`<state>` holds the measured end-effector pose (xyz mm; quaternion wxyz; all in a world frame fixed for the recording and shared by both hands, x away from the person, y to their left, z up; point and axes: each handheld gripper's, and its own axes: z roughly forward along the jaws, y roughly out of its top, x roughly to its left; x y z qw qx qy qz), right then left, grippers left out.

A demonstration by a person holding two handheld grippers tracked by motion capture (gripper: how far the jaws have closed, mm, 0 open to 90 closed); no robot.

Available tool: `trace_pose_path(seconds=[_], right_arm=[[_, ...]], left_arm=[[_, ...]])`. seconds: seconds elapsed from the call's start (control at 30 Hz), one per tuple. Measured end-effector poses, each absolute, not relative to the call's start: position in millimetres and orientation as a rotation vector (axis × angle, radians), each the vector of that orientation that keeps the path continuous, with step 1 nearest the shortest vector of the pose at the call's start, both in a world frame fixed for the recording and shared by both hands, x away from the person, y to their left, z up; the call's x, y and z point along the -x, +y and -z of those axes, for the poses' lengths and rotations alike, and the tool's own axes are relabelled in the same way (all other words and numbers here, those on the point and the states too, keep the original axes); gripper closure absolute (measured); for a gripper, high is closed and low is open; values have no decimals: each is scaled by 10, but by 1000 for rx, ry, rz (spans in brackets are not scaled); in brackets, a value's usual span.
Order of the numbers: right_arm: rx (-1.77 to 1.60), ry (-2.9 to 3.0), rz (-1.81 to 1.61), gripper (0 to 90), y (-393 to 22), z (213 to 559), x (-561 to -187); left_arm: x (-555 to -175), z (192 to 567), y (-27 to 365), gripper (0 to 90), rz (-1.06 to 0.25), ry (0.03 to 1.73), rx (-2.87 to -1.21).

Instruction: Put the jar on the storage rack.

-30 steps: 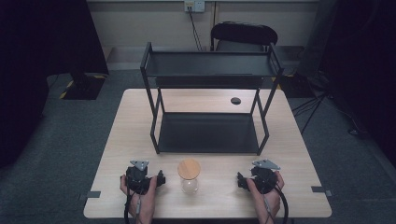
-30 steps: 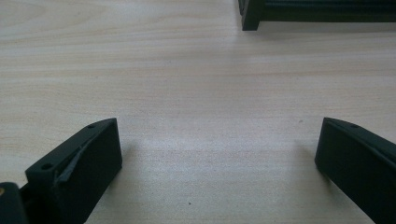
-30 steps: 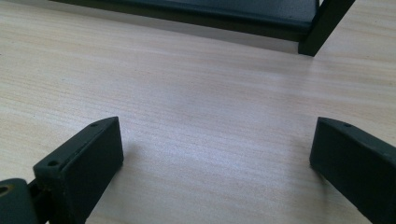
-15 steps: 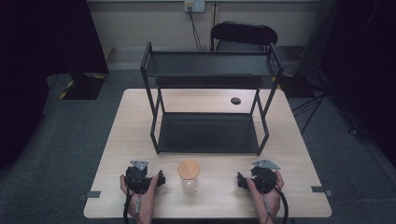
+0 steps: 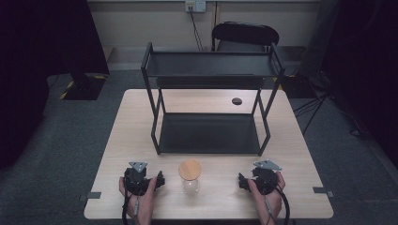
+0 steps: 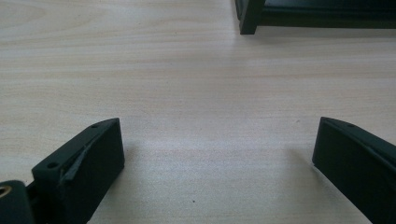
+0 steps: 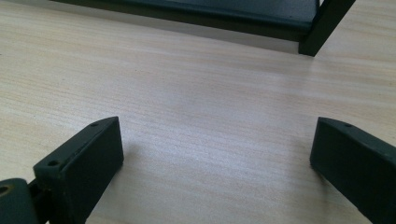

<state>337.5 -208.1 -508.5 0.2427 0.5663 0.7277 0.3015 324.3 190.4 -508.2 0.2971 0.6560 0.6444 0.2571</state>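
We rest the left gripper [image 5: 141,180] and right gripper [image 5: 259,179] wide-spread on the pale wooden table [image 5: 300,154] | clear glass jar with round wooden lid [image 5: 190,176] between them | black two-tier metal rack [image 5: 211,101] at 12 o'clock | no legible writing

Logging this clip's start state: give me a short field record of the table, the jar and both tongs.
table: light wood
rack: black two-tier shelf, both tiers bare
jar: glass, wooden lid, upright at the near edge between the tongs
left tongs: open, nothing held, low over the table
right tongs: open, nothing held
beyond table: dark chair
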Motion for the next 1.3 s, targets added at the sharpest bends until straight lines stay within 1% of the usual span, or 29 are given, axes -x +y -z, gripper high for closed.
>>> trace_pose_path(seconds=[0.23, 0.63, 0.8, 0.93, 1.13, 1.3], right_arm=[[-1548, 1989, -824, 17, -2081, 5085, -3375], [-1547, 1988, -823, 17, -2080, 5085, -3375], [-1547, 1988, -823, 17, -2080, 5085, -3375], [-1548, 1988, -823, 17, -2080, 5085, -3375], [-1547, 1988, -823, 17, -2080, 5085, -3375], [-1547, 1988, -823, 17, -2080, 5085, -3375]], left_arm=[[-3190, 5029, 1873, 26, -702, 1688, -1734], [-3117, 4918, 1862, 23, -627, 1647, -1710], [-3054, 4836, 1875, 24, -623, 1623, -1697], [-3007, 4766, 1861, 29, -647, 1597, -1689], [-2947, 4701, 1808, 30, -629, 1547, -1700], [-2867, 4684, 1763, 29, -587, 1503, -1728]])
